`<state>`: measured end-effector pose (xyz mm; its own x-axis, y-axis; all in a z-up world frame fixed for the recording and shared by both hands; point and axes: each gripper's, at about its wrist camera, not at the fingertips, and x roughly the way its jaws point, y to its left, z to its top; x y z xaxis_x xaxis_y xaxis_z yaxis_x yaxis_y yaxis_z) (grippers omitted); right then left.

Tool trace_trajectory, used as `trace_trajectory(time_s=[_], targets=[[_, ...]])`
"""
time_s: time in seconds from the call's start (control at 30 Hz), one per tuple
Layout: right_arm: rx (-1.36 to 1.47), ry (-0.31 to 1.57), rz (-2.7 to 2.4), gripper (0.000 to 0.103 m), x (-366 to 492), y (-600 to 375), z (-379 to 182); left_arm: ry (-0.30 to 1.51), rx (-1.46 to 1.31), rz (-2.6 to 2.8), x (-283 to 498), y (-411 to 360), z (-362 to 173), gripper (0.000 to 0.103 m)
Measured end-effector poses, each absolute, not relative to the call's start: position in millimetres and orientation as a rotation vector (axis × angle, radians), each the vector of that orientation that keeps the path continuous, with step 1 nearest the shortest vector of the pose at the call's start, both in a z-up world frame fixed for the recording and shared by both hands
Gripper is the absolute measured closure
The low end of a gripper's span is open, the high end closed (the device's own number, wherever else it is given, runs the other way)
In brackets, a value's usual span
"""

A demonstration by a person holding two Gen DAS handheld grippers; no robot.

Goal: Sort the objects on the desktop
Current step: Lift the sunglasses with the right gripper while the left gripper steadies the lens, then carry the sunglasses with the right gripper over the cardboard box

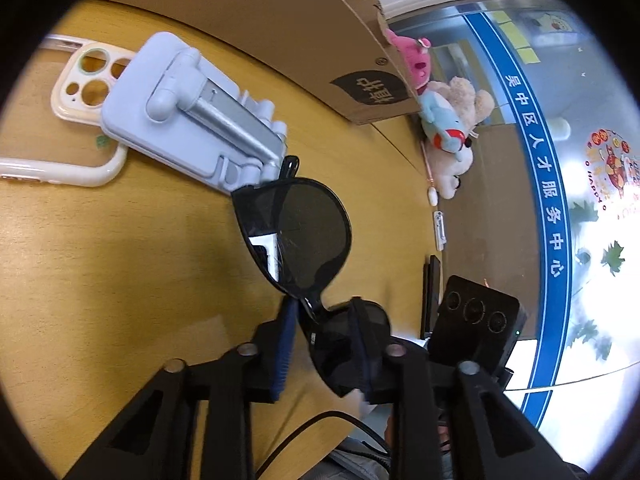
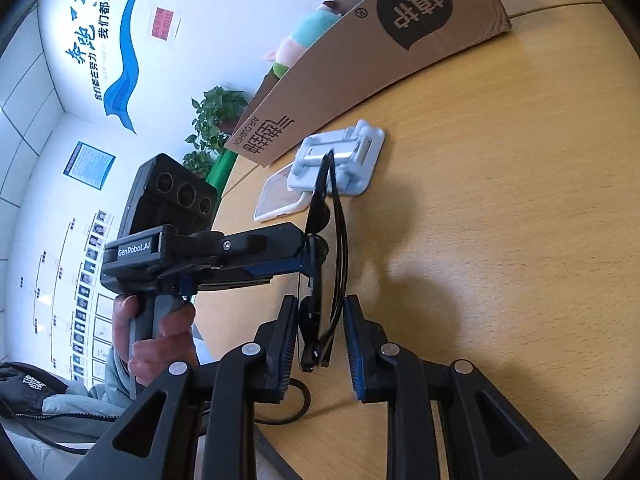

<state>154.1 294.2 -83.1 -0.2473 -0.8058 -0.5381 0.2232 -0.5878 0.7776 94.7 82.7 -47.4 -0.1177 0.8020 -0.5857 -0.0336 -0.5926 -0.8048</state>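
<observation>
Jaws of the left gripper clamp one lens of the sunglasses, held in the air above the worktop. Jaws of the right gripper stand narrowly apart around the other end of the folded frame, seemingly not yet pressing. For a clean handover, I'd close the right on the frame edge, not the lens face, before the left lets go. The stand and case lie near the box
</observation>
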Motion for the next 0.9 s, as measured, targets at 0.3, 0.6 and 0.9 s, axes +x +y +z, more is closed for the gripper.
trace_trajectory(time_s=[0.3, 0.6, 0.9], targets=[[1.287, -0.607, -1.97, 0.08, 148.7, 282.2, -62.4, -0.785, -1.488, 1.887, 90.7, 79.0, -15.6, 0.096], [1.182, -0.409, -2.057, 0.08, 124.3, 253.2, -11.4, -0.703, -1.353, 1.995, 65.4, 61.6, 34.1, 0.097], [1.082, -0.339, -2.068, 0.08, 80.5, 214.1, 26.0, -0.641, -1.256, 2.091, 33.5, 21.8, 72.9, 0.097]])
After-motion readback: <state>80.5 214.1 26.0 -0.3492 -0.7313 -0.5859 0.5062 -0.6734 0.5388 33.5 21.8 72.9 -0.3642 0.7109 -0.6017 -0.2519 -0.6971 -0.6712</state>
